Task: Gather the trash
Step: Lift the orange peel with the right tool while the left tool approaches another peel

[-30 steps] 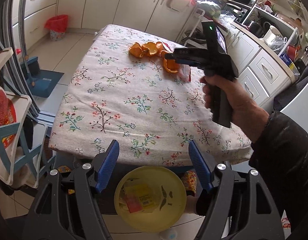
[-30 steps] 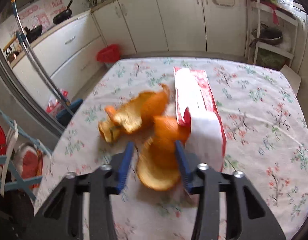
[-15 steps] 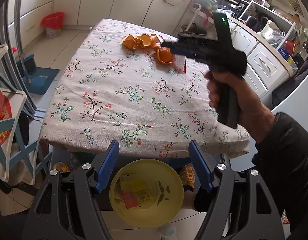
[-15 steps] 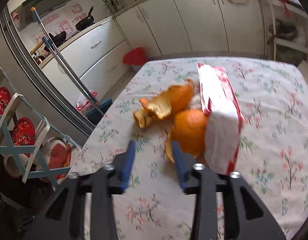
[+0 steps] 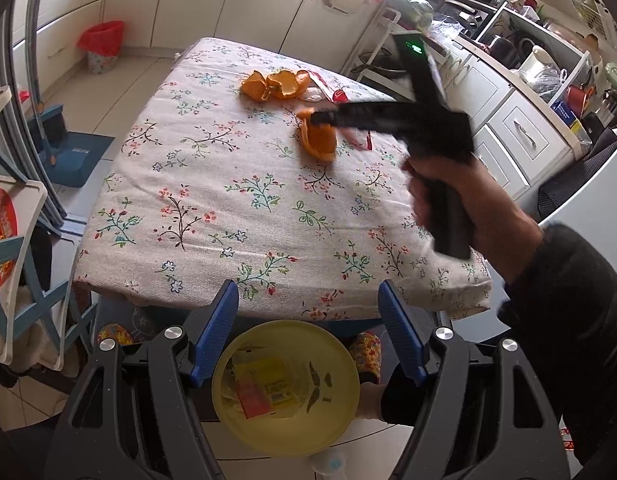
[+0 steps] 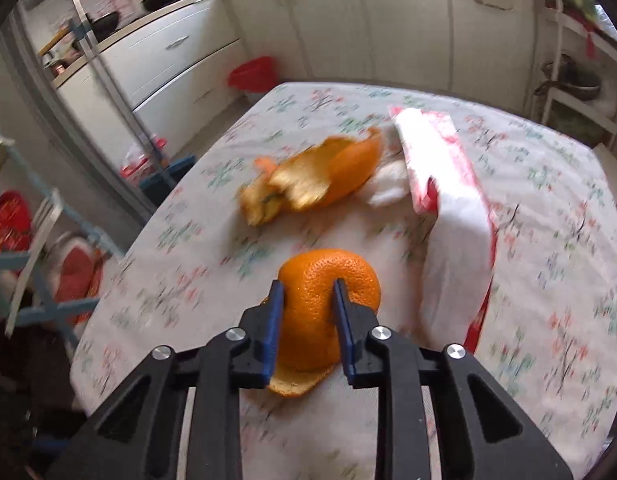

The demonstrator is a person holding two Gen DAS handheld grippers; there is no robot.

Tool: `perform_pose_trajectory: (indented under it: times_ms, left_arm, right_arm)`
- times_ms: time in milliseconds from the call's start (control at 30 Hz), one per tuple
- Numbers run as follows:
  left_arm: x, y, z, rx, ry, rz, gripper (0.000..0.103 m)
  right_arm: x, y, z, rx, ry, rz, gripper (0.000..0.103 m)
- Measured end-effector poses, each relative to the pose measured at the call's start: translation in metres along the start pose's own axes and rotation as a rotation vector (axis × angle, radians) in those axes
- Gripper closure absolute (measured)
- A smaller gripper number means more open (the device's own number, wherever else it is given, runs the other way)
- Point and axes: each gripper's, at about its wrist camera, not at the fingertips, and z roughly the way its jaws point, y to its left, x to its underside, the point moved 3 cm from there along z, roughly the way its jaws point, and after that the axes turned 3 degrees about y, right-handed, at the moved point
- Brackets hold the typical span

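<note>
On the worktop, covered by a floral cloth, the right hand-held gripper is pinching a domed piece of orange peel; its blue fingers have just been closing and are now pressing on the peel from both sides. In the left wrist view the same gripper is reaching over the cloth, a hand in a dark sleeve gripping its handle. Further back, a second, flattened peel is lying beside a red-and-white wrapper, which is resting just right of the held piece.

Below the near edge of the worktop, the left hand-held gripper is hanging with its fingers spread wide, touching nothing. Beneath it, a yellow bowl is holding a yellow-and-red packet and some small dark scraps. A red-lined bin is standing on the floor by the cabinets.
</note>
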Motion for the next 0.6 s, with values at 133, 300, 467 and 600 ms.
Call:
perform_pose_trajectory:
  times_ms: [133, 300, 467, 600]
  left_arm:
    - [0.002, -0.001, -0.001, -0.010, -0.005, 0.000, 0.035]
    - [0.002, 0.003, -0.001, -0.032, -0.017, -0.009, 0.035]
    - [0.001, 0.009, 0.003, -0.044, -0.012, -0.027, 0.035]
    - [0.001, 0.006, 0.005, -0.048, -0.014, -0.024, 0.035]
  right_arm:
    - [0.032, 0.018, -0.026, -0.116, 0.002, 0.030, 0.084]
    - [0.053, 0.013, -0.054, -0.258, -0.053, 0.162, 0.098]
    - [0.055, 0.008, -0.063, -0.204, -0.089, 0.173, 0.097]
    - [0.052, 0.028, -0.064, -0.151, -0.126, 0.087, 0.050]
